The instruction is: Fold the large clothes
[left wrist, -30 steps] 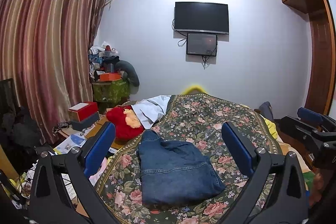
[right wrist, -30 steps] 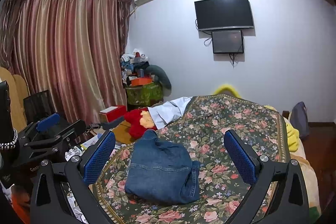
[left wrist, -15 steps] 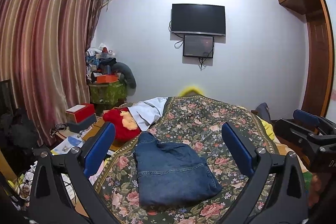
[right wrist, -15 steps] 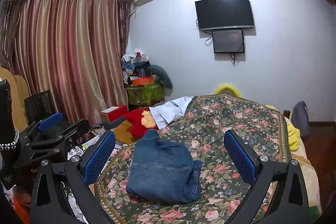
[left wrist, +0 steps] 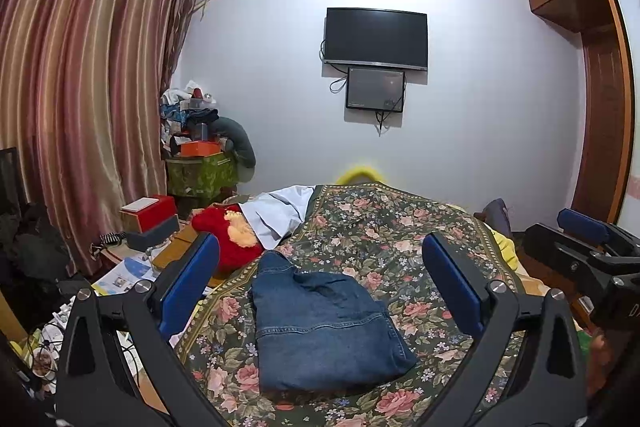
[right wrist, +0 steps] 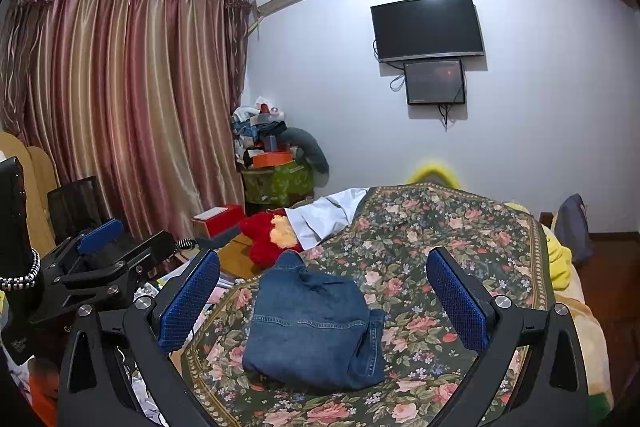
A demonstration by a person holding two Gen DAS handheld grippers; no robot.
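Already the denim garment (left wrist: 320, 323) lies as a compact folded bundle on the floral bedspread (left wrist: 400, 239), near the bed's front left corner, and neither gripper touches it. The left gripper (left wrist: 320, 287) hangs above and behind the bundle with its jaws spread wide and nothing between them; the right gripper (right wrist: 322, 297) does the same, its blue pads (right wrist: 188, 301) well apart and clear of the cloth.

Judging by the shape of the bundle, the fold looks nearly or wholly finished, so the risks lie in any last touch. One thick layer bulges out at the bundle's right edge (right wrist: 370, 347) in the right wrist view; a pinch there would likely catch only the top ply and peel the fold open. Heavy denim also tends to spring back, so a loosely pressed crease may relax by itself.

The bundle sits close to the bedspread's border, with the red plush toy (left wrist: 222, 237) and scattered papers (left wrist: 120, 275) just beyond the bed edge. A sideways push could slide it off the bed. Dragging it could also wrinkle the bedspread underneath.
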